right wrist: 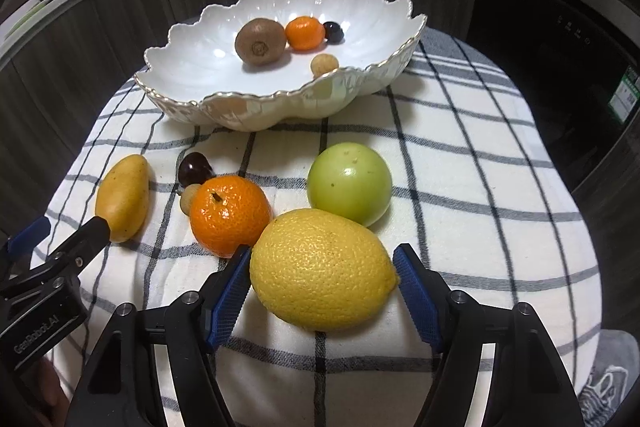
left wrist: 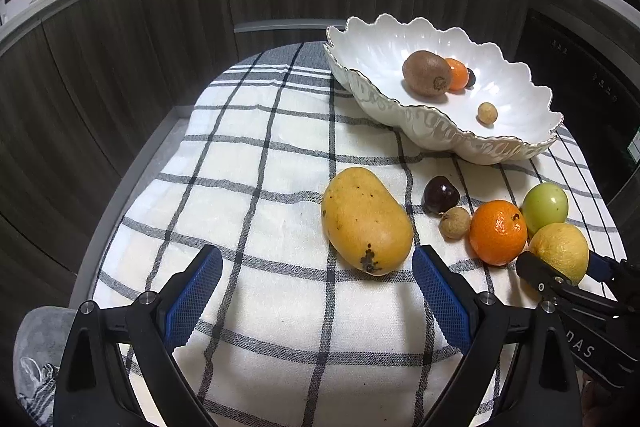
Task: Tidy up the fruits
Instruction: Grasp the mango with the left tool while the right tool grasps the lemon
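We are holding 2 grippers over a checked cloth (left wrist: 280, 155) w/ fruit on it. The left gripper (left wrist: 318, 291) is hanging released, jaws spread wide, nothing between the blue pads; the mango (left wrist: 366, 219) is lying on the cloth just ahead of its right finger, not touching either pad as far as we can tell. The right gripper (right wrist: 322, 285) is straddling the lemon (right wrist: 322, 269): jaws are spread, the left pad is at or nearly at the peel, the right pad is standing just off the lemon's pointed end, so we are not yet gripping it. The lemon is resting on the cloth.

Beside the lemon, the orange (right wrist: 230, 217) and the green apple (right wrist: 350, 183) are sitting close behind it, approx. touching it in the right wrist view. A dark plum (right wrist: 195, 167) and a small tan longan (right wrist: 190, 198) are sitting between orange and mango.

The white scalloped bowl (right wrist: 192, 67) is standing at the far side of the cloth. It is holding 4 items: a kiwi (right wrist: 260, 41), a small mandarin (right wrist: 305, 33) touching it, a dark round fruit (right wrist: 333, 31) next to that, and a 2nd longan (right wrist: 325, 64) near the front rim
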Motion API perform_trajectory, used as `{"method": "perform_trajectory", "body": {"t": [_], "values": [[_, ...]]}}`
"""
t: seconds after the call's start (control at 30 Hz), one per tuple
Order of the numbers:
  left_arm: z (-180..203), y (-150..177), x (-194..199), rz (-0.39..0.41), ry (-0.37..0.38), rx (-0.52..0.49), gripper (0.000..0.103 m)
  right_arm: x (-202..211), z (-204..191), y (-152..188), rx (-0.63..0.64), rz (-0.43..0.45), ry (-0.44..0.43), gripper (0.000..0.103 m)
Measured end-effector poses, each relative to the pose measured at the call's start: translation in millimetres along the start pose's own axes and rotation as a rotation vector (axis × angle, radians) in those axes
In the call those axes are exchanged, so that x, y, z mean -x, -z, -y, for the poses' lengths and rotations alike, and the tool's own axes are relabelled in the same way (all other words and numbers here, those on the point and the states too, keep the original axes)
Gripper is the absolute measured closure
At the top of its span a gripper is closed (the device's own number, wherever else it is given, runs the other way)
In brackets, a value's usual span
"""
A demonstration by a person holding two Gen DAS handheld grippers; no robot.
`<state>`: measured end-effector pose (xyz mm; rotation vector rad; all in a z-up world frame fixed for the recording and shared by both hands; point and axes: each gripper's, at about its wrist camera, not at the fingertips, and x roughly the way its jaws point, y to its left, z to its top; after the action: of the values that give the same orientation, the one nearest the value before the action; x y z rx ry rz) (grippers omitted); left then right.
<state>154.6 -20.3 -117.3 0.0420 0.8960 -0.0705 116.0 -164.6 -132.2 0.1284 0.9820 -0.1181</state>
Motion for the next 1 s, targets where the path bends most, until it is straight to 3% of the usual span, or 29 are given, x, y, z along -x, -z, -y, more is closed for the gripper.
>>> {"method": "perform_trajectory", "body": {"t": [0.37,0.6,0.8,1.0], "values": [[12.8,-5.5,-4.1,0.000,0.015,-0.026,0.006,1.6,8.1,-1.0,-0.028,0.022,-0.042,0.036],[24.3,-14.5,-20.1,-0.009,0.016,-0.037,0.008,29.7,9.3,-14.7,-0.038,0.150,-0.003,0.036],[21.9,-16.4,-33.8,-0.018,0.008,-0.031,0.015,30.3,4.0,-24.5,-0.016,0.175,0.021,0.036],[20.6,-16.8,-45.7,-0.042,0.025,-0.024,0.032,21.9,3.2,-29.2,-0.021,0.169,0.030,0.036]]}}
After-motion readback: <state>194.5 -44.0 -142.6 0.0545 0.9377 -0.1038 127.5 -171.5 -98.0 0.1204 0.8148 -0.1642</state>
